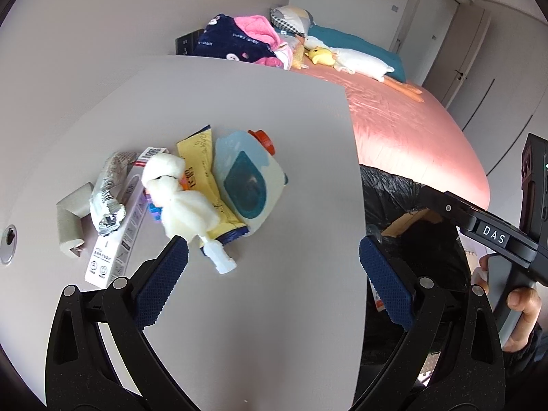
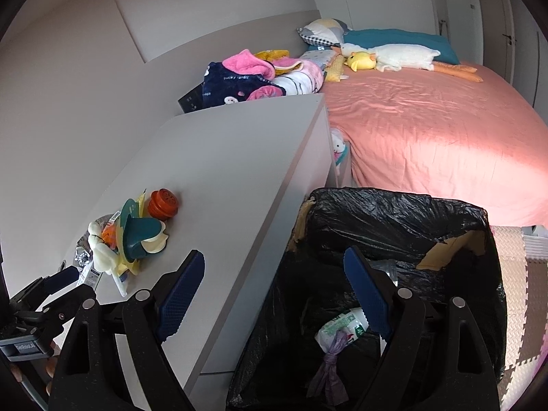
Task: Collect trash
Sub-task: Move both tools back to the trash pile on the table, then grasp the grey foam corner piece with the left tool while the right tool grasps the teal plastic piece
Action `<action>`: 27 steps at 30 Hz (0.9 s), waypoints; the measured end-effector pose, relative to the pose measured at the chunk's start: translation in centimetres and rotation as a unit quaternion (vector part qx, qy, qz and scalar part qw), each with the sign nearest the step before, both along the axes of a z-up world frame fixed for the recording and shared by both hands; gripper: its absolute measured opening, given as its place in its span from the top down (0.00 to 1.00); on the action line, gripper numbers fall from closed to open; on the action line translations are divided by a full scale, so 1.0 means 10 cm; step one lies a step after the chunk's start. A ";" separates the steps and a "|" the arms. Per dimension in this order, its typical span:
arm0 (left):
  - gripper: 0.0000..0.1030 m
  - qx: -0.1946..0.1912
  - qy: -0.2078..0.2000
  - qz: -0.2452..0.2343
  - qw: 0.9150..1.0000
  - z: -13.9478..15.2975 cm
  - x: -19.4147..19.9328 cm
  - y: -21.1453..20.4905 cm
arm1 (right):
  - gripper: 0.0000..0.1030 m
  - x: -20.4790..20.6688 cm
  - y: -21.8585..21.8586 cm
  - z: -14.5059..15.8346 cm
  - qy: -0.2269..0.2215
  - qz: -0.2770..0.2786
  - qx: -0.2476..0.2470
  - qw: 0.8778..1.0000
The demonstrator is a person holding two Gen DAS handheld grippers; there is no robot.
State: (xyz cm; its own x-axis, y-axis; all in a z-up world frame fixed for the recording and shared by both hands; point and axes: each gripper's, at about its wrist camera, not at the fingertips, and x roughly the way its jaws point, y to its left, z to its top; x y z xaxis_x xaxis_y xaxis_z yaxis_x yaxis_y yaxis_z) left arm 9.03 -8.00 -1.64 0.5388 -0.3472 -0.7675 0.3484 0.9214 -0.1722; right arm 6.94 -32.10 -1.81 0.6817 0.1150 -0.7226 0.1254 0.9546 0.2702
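1. Nearest, left gripper (image 1: 274, 274) & right gripper (image 2: 274, 294): jaws spread, both empty.
2. Beside worktop (image 1: 257, 325) right edge, bin bag (image 2: 394, 219) holds some trash already.
3. Toward worktop's left edge, trash pile (image 1: 191, 188) left to collect.

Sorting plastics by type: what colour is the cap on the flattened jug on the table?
Orange-red; the cap shows best in the right wrist view.
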 end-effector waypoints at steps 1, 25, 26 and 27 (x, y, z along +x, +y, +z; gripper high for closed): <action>0.06 -0.001 0.000 0.004 1.000 0.00 0.01 0.05 | 0.19 0.03 0.05 -0.01 0.001 0.005 -0.001 1.000; 0.06 -0.010 0.016 0.094 0.995 -0.10 0.28 1.08 | 0.19 0.52 1.06 -0.15 0.002 0.099 0.010 0.995; 0.06 -0.009 0.016 0.099 0.995 -0.11 0.29 1.12 | 0.19 0.54 1.10 -0.16 0.004 0.101 0.008 0.995; 0.06 -0.010 0.017 0.104 0.994 -0.12 0.30 1.16 | 0.19 0.56 1.13 -0.17 0.005 0.103 0.006 0.995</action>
